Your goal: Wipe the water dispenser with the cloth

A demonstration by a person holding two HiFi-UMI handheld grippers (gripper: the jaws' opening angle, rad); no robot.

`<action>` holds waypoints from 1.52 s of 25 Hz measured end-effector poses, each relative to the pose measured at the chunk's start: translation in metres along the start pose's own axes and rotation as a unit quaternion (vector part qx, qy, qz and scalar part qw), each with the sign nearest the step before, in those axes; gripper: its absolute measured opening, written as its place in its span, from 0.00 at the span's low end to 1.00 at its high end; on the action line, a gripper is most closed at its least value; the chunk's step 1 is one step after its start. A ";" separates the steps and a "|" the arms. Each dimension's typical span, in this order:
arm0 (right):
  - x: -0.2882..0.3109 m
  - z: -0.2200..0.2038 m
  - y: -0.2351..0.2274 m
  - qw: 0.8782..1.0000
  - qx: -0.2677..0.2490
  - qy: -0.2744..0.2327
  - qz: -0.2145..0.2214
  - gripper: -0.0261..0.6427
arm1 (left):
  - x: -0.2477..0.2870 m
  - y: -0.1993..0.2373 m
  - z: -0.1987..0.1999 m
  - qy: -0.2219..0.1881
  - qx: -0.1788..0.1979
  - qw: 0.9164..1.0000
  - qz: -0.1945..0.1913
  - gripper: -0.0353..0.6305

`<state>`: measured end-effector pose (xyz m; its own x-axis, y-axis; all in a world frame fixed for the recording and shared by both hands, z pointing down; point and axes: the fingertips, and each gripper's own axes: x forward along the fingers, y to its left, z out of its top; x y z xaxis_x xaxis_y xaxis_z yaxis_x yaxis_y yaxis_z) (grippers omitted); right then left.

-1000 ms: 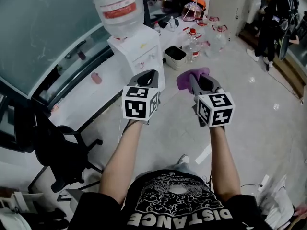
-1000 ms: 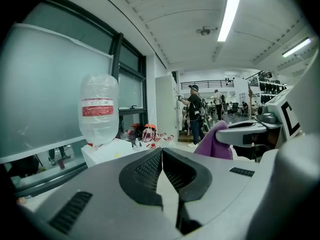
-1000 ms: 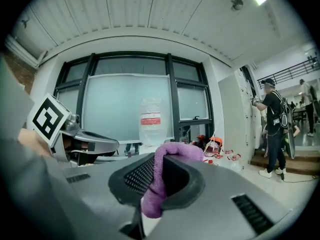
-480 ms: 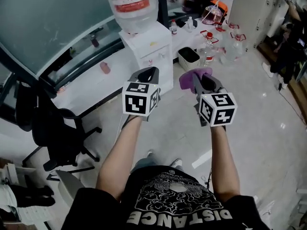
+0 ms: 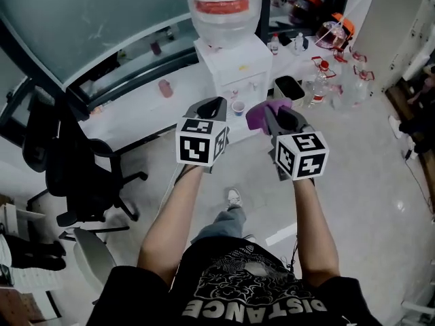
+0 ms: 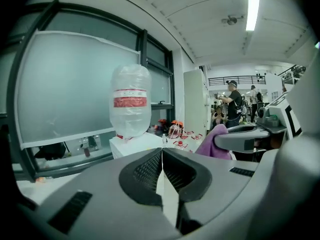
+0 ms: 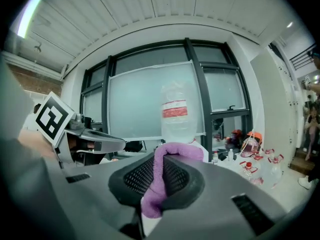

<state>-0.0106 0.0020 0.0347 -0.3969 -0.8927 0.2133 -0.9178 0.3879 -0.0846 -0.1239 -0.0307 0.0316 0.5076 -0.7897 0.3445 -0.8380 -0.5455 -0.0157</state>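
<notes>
The white water dispenser (image 5: 234, 66) stands ahead by the window with a big clear bottle (image 5: 221, 5) upside down on top. A purple cloth (image 5: 260, 114) is pinched in my right gripper (image 5: 275, 114), which is held in the air short of the dispenser. In the right gripper view the cloth (image 7: 165, 164) bulges from between the shut jaws, with the bottle (image 7: 176, 114) straight behind. My left gripper (image 5: 212, 106) hangs level beside it, jaws shut and holding nothing. In the left gripper view the dispenser (image 6: 132, 144) sits beyond the shut jaws.
A black office chair (image 5: 75, 175) stands at the left. A small cup (image 5: 237, 107) sits low on the dispenser's front. A bin (image 5: 289, 87) and several plastic bottles (image 5: 333, 73) lie right of it. People (image 6: 231, 104) stand far back in the room.
The dispenser has come closer and more central in the head view as the person walked toward it. Both grippers keep the same pose, and the cloth stays in the right one.
</notes>
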 end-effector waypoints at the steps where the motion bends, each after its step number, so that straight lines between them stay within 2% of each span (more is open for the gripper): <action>1: 0.013 0.000 0.001 1.000 -0.002 0.003 0.008 0.09 | 0.007 0.008 0.000 0.001 -0.004 1.000 0.004 0.09; 12: 0.172 -0.016 -0.006 0.996 0.002 0.045 0.077 0.09 | 0.110 0.092 -0.017 0.035 -0.038 0.998 0.029 0.09; 19: 0.247 -0.049 -0.008 0.991 0.049 0.081 0.091 0.09 | 0.156 0.126 -0.048 0.070 -0.059 0.995 0.030 0.09; 27: 0.293 -0.071 -0.011 0.986 0.088 0.099 0.097 0.09 | 0.182 0.139 -0.066 0.087 -0.072 0.993 0.030 0.09; 38: 0.311 -0.076 -0.031 0.977 0.120 0.086 0.152 0.09 | 0.206 0.128 -0.075 0.098 -0.083 0.989 0.078 0.09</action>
<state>-0.1057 -0.2705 0.1772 -0.6631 -0.6848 0.3023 -0.7416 0.5458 -0.3901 -0.1416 -0.2417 0.1714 0.3340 -0.7828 0.5250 -0.9329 -0.3541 0.0656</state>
